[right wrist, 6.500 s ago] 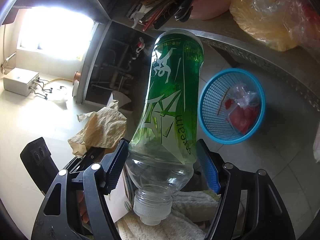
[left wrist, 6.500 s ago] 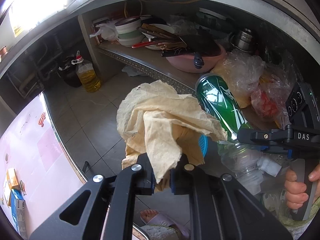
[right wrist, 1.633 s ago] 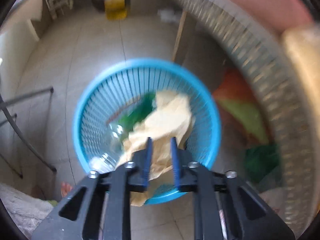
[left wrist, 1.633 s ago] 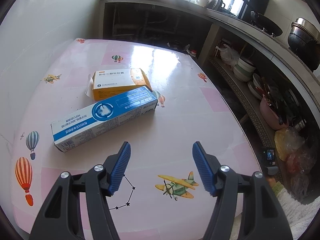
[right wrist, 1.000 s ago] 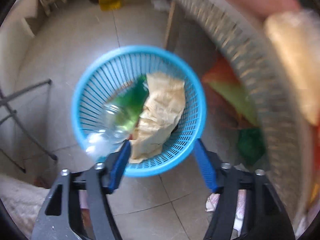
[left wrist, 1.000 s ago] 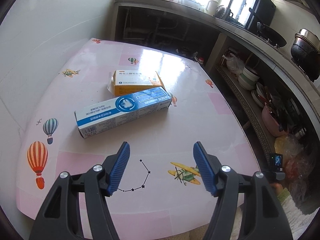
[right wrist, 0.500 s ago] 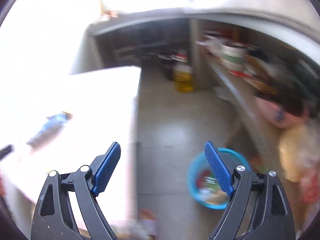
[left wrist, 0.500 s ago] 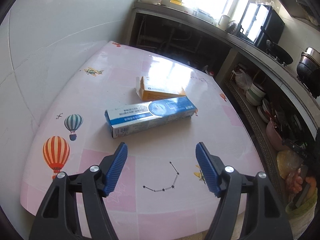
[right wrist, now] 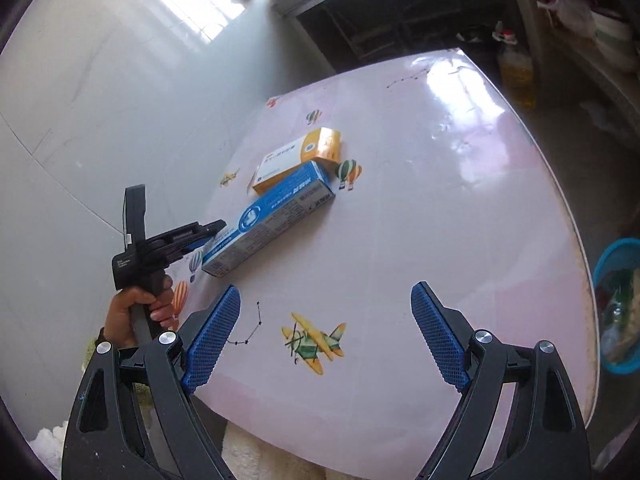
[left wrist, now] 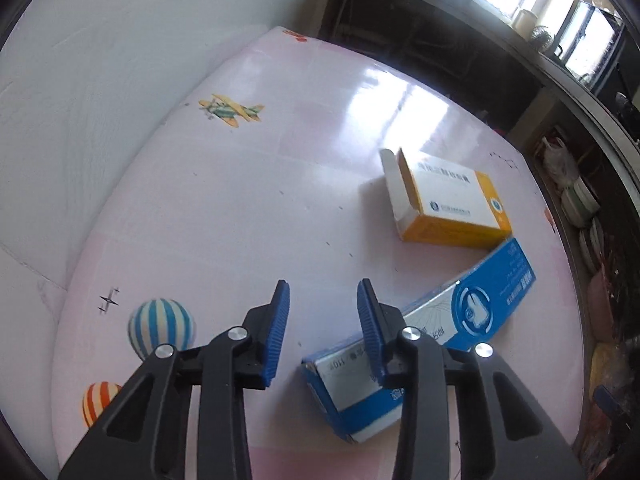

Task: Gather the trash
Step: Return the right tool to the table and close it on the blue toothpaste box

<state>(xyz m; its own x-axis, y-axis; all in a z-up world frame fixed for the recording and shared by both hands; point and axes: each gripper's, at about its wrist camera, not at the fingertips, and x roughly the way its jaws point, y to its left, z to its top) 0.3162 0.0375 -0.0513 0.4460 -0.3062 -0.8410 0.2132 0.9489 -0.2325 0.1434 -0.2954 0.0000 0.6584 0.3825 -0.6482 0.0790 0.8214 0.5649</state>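
closing left gripper (left wrist: 323, 322), nothing between jaws, blue box (left wrist: 472, 312) end just beside its right jaw (orange box (left wrist: 452, 200) further ahead); right gripper (right wrist: 326, 336) jaws wide, empty, above pink table (right wrist: 440, 208).

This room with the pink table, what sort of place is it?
Probably a home kitchen: stacked bowls on open shelves, an oil bottle on the floor, and a pink table with cartoon stickers.

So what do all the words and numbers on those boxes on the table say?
"110": a number printed on the near end of the blue box.
Blue box, other print: Chinese characters, too blurred to read.
Orange box: lettering too small and blurred to read.
Left gripper: label unreadable.
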